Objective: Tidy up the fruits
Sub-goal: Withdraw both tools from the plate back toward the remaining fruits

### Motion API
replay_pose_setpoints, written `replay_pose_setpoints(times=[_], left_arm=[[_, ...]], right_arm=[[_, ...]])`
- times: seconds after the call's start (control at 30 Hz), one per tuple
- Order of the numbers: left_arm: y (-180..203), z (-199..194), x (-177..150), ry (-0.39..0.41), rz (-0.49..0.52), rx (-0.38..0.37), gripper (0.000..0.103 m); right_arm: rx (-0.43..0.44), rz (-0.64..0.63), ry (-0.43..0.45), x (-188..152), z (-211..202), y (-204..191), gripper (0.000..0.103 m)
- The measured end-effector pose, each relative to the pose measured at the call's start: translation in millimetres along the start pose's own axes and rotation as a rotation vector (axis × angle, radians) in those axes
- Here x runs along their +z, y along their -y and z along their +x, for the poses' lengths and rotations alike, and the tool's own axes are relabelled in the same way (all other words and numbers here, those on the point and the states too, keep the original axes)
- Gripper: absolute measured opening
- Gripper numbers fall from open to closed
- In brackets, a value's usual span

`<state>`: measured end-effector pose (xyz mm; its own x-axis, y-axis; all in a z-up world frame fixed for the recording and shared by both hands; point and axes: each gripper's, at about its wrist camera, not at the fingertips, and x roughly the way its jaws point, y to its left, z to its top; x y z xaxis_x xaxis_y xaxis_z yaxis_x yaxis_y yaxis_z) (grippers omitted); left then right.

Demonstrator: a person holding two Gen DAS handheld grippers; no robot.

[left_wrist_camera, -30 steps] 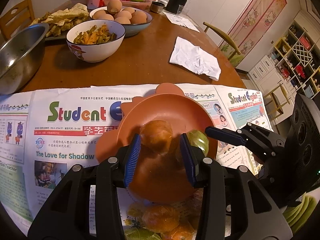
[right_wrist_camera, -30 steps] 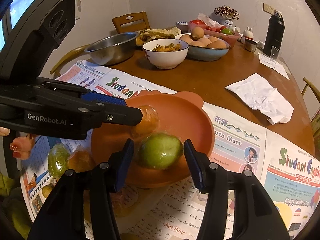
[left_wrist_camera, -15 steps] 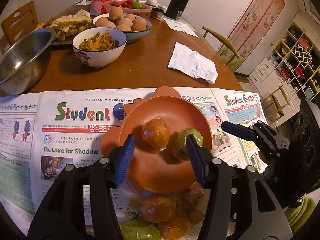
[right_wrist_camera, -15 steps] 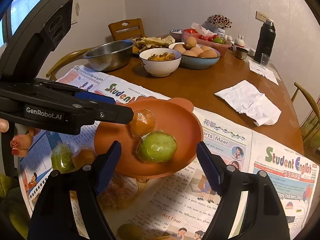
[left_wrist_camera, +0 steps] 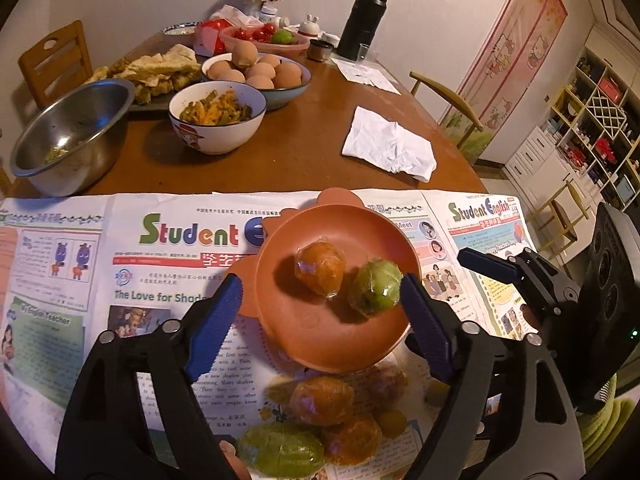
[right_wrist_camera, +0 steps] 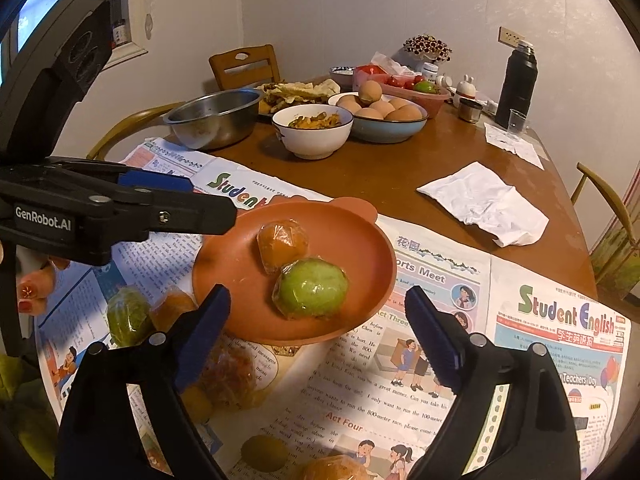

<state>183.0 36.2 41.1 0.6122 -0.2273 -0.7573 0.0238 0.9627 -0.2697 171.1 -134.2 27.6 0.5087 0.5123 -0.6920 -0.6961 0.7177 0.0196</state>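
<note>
I had both tools spread wide and empty: the left gripper and the right gripper. At frame centre, the orange fruit and green fruit lay touching in the plate; more wrapped fruits sat on the newspaper below it.
</note>
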Motion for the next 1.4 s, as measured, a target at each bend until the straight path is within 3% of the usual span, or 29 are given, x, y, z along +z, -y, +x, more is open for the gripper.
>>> replay_pose_setpoints(times=[0.3,1.4], left_arm=[[4.6,-14.3,-8.9,0.049,0.015,0.06,0.09],[23.3,-42.7,-33.0,0.097,0.039,0.082,0.093]], right_arm=[[-0.009,0.024,0.028,-4.2,-12.7,2.6,0.094],[-0.044,0.053,0.113,-21.1,-71.1,8.6,0.098]])
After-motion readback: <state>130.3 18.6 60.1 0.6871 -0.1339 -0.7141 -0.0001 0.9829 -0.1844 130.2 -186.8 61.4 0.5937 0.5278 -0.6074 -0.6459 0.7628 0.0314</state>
